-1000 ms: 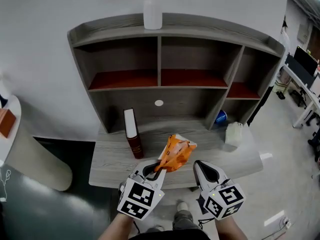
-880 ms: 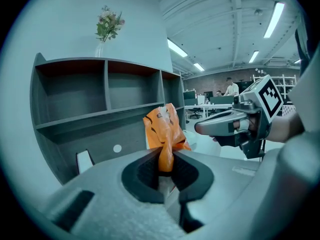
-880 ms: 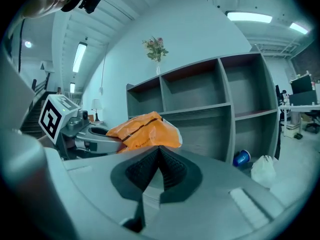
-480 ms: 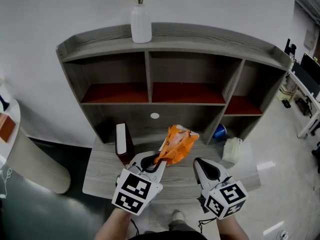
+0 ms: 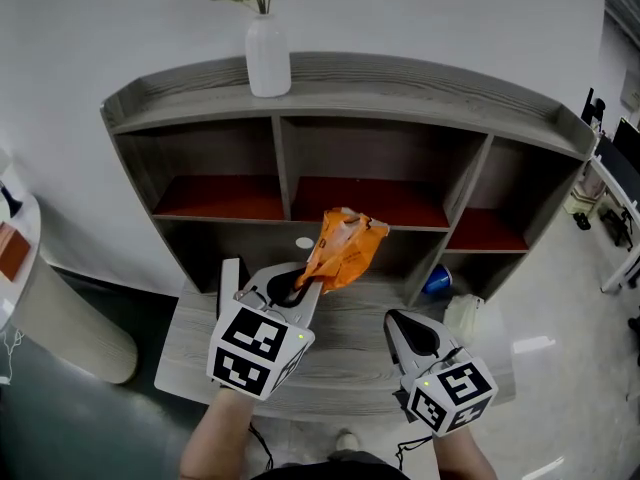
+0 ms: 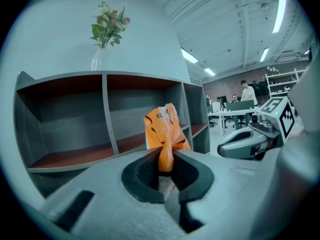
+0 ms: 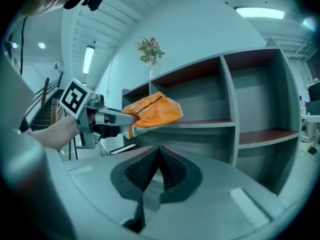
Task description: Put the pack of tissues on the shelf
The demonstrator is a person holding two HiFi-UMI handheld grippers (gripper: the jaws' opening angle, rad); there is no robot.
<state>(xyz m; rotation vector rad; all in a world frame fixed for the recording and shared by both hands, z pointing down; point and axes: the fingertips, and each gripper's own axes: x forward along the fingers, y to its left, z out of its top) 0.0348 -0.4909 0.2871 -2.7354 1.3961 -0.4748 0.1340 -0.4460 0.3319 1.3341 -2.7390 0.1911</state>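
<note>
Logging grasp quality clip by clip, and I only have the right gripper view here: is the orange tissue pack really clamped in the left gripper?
Observer: Yes. The left gripper view shows the left gripper shut on the orange tissue pack, pinching its gathered end.
Operator: Anything on the desk underneath?
Observer: The head view shows an upright book at the left of the desk, partly behind the left gripper.
Operator: And on the right?
Observer: A blue object sits at the back right, under the right compartment.
</note>
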